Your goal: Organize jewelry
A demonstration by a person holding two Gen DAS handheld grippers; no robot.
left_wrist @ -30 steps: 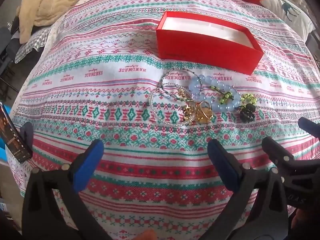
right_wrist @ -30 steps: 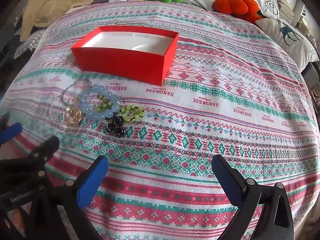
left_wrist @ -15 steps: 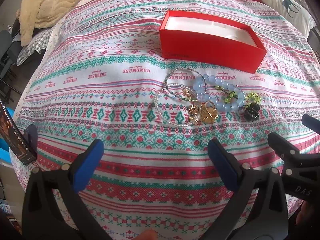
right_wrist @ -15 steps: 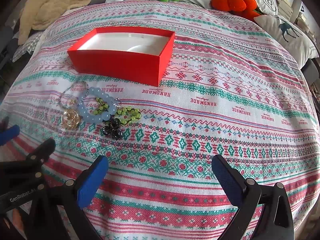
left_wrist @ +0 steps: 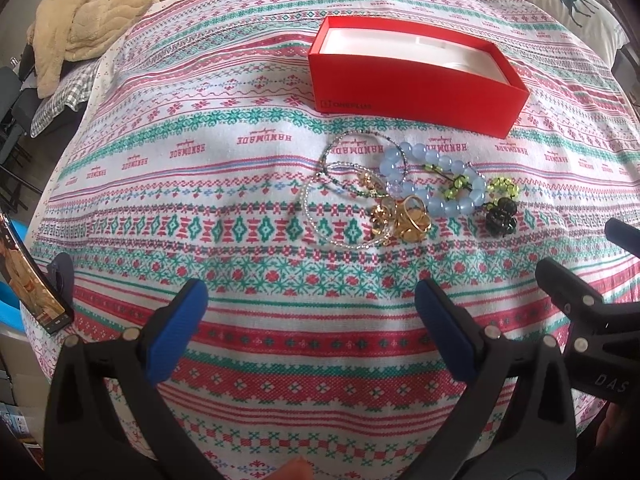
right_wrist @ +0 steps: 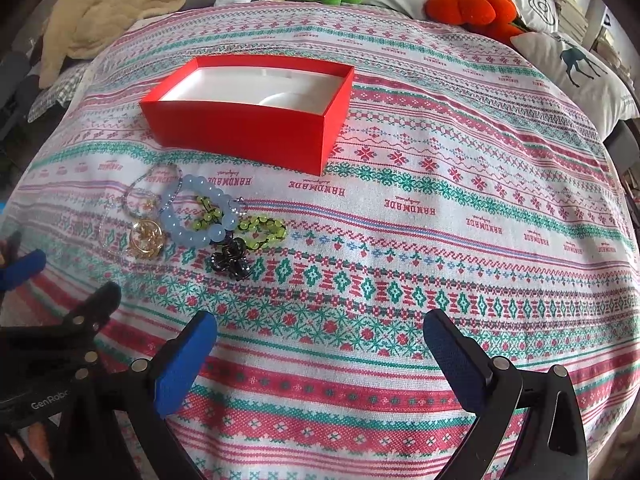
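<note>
Behind the jewelry pile point(left_wrist: 408, 200), a red box point(left_wrist: 412, 100) stands open.

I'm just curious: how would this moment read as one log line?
left gripper: open, empty | right gripper: open, empty | jewelry pile: on cloth | red box: empty

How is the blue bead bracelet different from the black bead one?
The pale blue bracelet of round glassy beads lies spread in an open ring; the small black bead bracelet is bunched into a tight clump. The blue one looks bigger, with larger, lighter beads; the black one's are dark and shiny. Both lie on the patterned bedspread, outside the red box.
</note>
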